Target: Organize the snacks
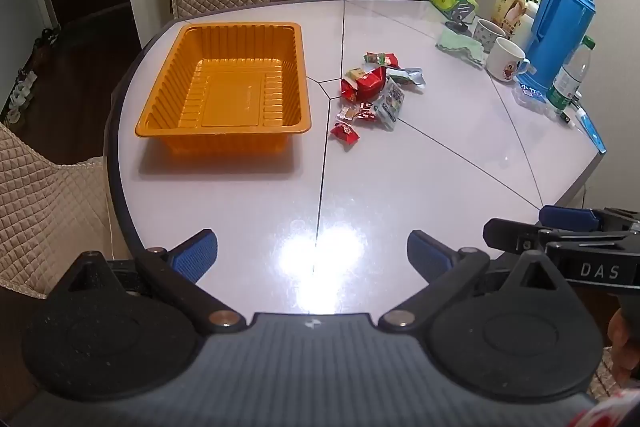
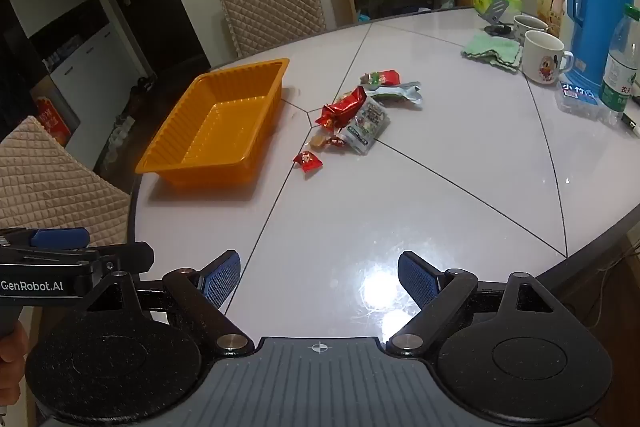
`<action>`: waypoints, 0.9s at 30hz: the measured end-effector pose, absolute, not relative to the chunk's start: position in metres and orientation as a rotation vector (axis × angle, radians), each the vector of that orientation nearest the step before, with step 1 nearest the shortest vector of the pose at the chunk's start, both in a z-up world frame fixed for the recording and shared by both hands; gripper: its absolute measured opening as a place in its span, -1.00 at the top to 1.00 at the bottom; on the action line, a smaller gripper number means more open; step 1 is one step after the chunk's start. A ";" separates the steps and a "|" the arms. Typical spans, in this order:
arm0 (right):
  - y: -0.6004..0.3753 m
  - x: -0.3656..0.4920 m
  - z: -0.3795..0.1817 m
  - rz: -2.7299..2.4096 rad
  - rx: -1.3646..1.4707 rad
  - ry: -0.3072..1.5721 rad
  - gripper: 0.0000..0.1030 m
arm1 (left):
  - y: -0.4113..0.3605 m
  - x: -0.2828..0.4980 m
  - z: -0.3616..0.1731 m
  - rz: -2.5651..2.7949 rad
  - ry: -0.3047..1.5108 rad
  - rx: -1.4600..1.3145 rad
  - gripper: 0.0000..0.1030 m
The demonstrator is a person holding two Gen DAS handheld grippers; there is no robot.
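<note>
- The left gripper (image 1: 312, 261) hangs over the near edge of the table (image 1: 400, 179), jaws spread wide with nothing between them.
- The right gripper (image 2: 319, 277) sits just beside it on the right, likewise released and empty.
- The snacks (image 1: 372, 89) lie in a loose pile near the table's middle, well ahead of both tools; one red packet (image 2: 307, 161) lies slightly nearer.
- An orange tray (image 1: 180, 135), nothing in it, stands left of the pile.
- A blue jug (image 2: 596, 7), mugs (image 2: 542, 57) and a bottle (image 2: 618, 67) crowd the far right.
</note>
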State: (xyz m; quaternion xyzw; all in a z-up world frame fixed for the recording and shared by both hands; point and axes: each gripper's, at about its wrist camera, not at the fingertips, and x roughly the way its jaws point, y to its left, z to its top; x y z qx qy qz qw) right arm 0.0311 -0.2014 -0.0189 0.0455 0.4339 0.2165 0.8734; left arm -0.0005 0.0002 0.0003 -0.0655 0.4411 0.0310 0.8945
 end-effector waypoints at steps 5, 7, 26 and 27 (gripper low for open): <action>-0.201 0.033 -0.018 0.452 0.093 0.909 -0.66 | -0.002 -0.002 0.001 0.066 0.912 -0.130 -0.96; -0.201 0.031 -0.019 0.453 0.093 0.907 -0.66 | -0.002 -0.002 -0.002 0.063 0.914 -0.134 -0.96; -0.201 0.032 -0.020 0.454 0.093 0.912 -0.66 | -0.002 0.002 0.000 0.062 0.933 -0.135 -0.96; -0.201 0.032 -0.020 0.454 0.093 0.912 -0.66 | -0.002 0.002 -0.001 0.061 0.933 -0.134 -0.96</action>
